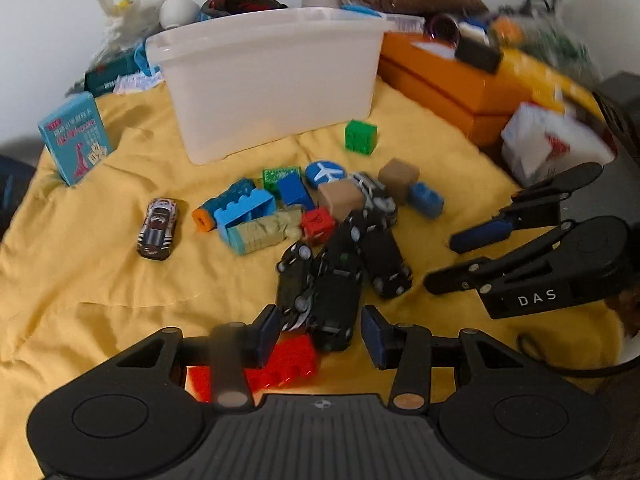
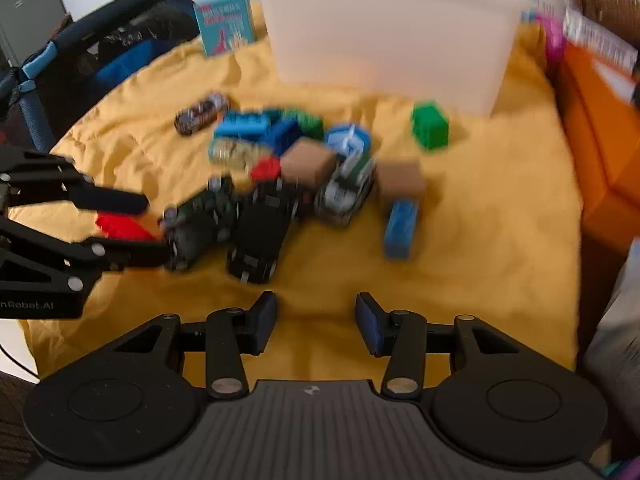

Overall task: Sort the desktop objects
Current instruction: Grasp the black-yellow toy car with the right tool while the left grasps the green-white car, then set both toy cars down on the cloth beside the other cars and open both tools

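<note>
We hold our left gripper [image 1: 320,330] with jaws wide and empty at the lower centre of its frame, a black car [image 1: 336,300] lying between the pads and a red brick [image 1: 288,364] under the left one. Our right gripper [image 2: 316,320] sits at the bottom centre of its own view, jaws also wide, over bare yellow cloth [image 2: 500,220]. The toy pile [image 1: 320,208] of blocks and cars fills mid-frame, a green cube [image 1: 361,137] and striped car [image 1: 158,228] lie apart, and the white bin [image 1: 268,80] stands behind at upper centre.
</note>
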`<act>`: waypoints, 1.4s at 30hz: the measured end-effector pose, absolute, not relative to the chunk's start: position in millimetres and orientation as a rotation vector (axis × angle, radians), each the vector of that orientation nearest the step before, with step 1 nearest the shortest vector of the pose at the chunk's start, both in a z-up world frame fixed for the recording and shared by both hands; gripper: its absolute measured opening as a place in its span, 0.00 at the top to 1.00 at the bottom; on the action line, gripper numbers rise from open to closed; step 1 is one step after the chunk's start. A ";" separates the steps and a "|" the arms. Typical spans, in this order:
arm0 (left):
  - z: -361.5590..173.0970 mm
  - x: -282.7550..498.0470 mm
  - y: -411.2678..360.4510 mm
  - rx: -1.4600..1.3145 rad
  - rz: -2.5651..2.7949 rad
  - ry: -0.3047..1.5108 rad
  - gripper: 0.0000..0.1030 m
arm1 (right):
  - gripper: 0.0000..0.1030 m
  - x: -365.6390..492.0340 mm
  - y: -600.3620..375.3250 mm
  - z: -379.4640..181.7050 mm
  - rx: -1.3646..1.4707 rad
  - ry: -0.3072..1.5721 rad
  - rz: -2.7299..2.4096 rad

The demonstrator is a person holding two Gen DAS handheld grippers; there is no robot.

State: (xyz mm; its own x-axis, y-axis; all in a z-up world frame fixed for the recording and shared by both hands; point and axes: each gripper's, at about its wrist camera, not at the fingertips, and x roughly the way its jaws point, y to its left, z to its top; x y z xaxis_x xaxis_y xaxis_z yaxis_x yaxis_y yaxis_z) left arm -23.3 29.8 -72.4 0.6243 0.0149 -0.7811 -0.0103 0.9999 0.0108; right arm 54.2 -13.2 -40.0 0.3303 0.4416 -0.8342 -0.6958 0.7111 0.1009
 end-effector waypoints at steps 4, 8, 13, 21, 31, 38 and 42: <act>-68.2 -25.1 39.1 0.015 0.072 0.865 0.53 | 0.54 60.1 -11.4 -29.4 -0.185 0.942 0.785; -68.9 -25.2 46.4 -0.002 0.112 0.866 0.53 | 0.60 72.9 -1.5 -34.3 -0.105 0.979 0.778; -72.1 -18.5 49.4 -0.025 0.090 0.880 0.53 | 0.65 74.2 4.2 -44.4 -0.057 1.014 0.845; -86.7 7.2 41.8 0.089 0.036 0.920 0.63 | 0.83 70.6 -11.4 -41.5 -0.019 1.033 0.863; -61.7 4.8 45.7 -0.008 -0.042 0.864 0.85 | 0.83 83.3 -62.2 -41.2 0.173 1.104 0.723; -76.5 7.7 54.3 -0.593 -0.360 0.937 0.85 | 0.83 57.3 -50.3 -14.7 -0.350 0.872 0.623; -118.3 12.0 50.3 -0.684 -0.333 1.033 0.85 | 0.83 40.3 -32.5 -30.5 -0.638 0.768 0.587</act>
State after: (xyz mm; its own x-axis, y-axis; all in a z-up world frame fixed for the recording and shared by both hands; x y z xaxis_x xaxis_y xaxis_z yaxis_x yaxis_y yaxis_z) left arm 12.0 50.3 -118.3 0.4878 -0.5563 -0.6727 -0.0588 0.7480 -0.6611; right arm 40.3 -32.5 -30.5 0.5827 0.2459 -0.7746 -0.6833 0.6642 -0.3031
